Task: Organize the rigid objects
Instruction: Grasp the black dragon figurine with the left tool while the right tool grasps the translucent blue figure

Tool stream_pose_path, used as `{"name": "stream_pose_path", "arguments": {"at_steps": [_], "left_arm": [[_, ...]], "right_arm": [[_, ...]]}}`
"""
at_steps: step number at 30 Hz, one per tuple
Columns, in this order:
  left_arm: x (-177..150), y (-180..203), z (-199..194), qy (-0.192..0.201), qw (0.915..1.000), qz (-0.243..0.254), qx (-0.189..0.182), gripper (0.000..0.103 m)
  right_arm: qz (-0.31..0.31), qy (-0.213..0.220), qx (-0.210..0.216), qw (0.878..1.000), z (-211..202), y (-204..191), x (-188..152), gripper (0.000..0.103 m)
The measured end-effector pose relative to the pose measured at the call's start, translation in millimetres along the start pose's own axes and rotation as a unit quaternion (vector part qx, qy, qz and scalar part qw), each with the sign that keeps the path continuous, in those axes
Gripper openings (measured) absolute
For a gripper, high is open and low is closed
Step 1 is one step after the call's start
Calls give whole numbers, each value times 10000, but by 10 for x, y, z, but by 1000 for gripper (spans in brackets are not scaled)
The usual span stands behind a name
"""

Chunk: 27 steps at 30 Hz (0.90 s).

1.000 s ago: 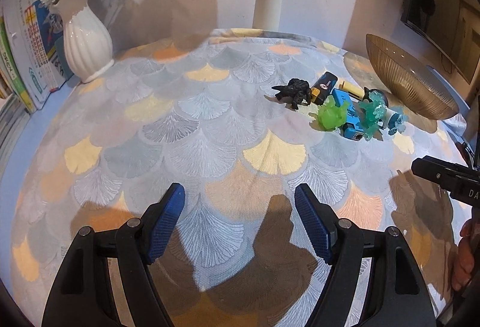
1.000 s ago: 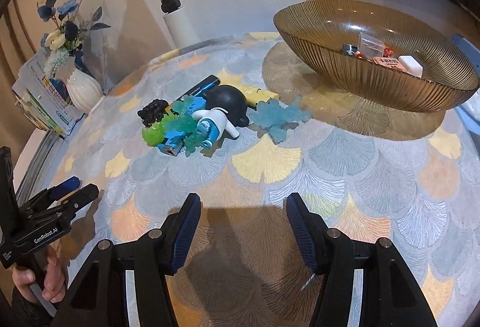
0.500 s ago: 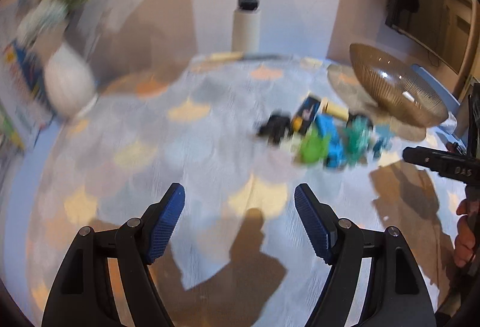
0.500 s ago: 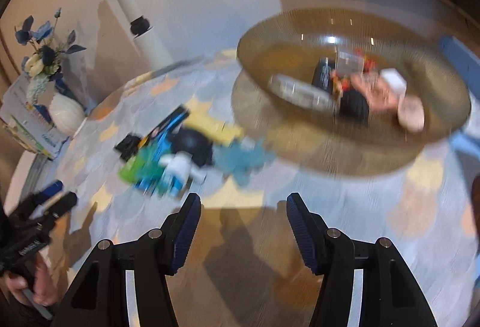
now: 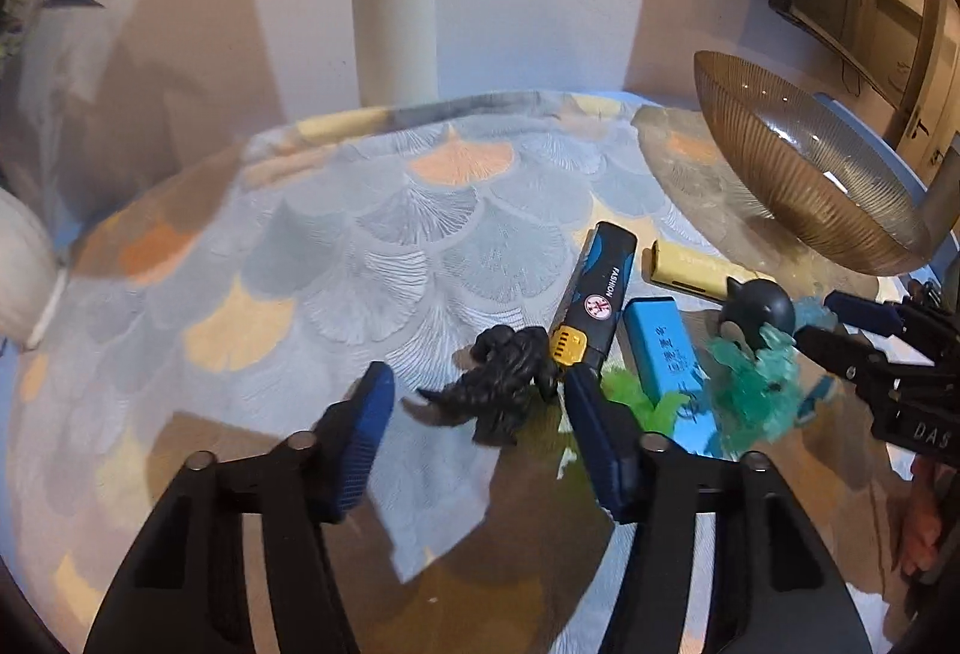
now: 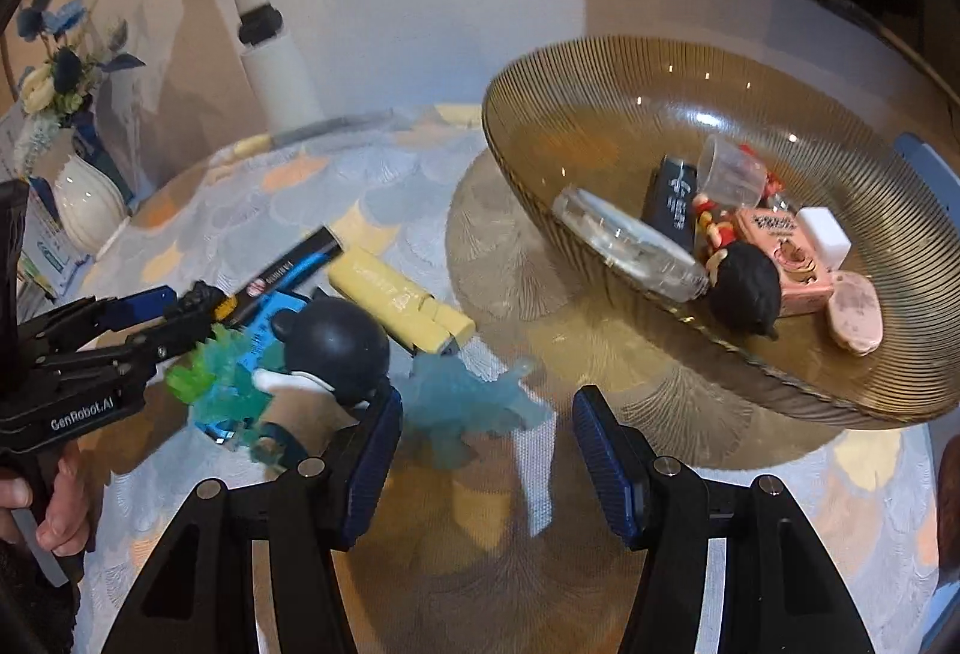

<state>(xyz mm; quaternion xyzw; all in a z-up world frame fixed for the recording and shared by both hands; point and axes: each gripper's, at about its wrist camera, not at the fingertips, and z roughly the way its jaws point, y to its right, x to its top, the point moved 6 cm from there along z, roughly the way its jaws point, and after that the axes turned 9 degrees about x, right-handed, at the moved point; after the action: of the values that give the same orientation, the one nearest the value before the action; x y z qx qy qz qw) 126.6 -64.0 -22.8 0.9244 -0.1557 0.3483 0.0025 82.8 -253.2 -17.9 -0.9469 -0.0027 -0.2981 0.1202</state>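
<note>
My left gripper [image 5: 474,432] and right gripper [image 6: 483,450] gape, holding nothing. Several items already fill the ribbed amber glass bowl [image 6: 600,72]; the black spiky monster figurine [image 5: 501,387] between my left fingers awaits, among others.

Toy pile [image 5: 654,354] on cloth beside amber bowl [image 6: 840,390]: black monster figure [image 5: 504,384], markers, translucent blue dino [image 6: 468,408].

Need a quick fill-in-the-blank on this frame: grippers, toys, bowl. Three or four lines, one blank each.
1. The left gripper is open, and the toy between its fingers is the ____ figure.
2. The right gripper is open around a pale ____ translucent toy.
3. The black hair-like ball lies inside the amber ____.
4. The yellow marker lies on the ____, outside the bowl.

Missing words: black; blue; bowl; tablecloth
</note>
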Motion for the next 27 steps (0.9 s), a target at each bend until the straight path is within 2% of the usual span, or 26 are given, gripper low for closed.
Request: {"name": "stream_pose_path", "arguments": {"at_steps": [1, 3, 8, 11, 14, 19, 27], "left_arm": [[10, 8, 50, -56, 10000, -13, -46, 45], [24, 15, 100, -90, 9999, -38, -132, 44], [25, 83, 40, 83, 9999, 116, -60, 43], [-31, 36, -84, 164, 9999, -51, -11, 43], [-179, -35, -274, 206, 9994, -279, -14, 43], [-513, -33, -678, 318, 9989, -345, -11, 43], [-825, 62, -957, 419, 9979, -503, 14, 43]], "right_arm": [[-17, 9, 1, 10000, 5, -4, 6, 57], [-58, 43, 62, 10000, -3, -23, 3, 49], [5, 190, 77, 9998, -68, -1, -13, 48], [159, 324, 243, 9991, -187, 39, -53, 48], [207, 411, 438, 9980, -360, 27, -180, 48], [-47, 330, 767, 9965, -631, -102, -497, 48], [-323, 86, 706, 9969, -685, -202, -771, 49]]}}
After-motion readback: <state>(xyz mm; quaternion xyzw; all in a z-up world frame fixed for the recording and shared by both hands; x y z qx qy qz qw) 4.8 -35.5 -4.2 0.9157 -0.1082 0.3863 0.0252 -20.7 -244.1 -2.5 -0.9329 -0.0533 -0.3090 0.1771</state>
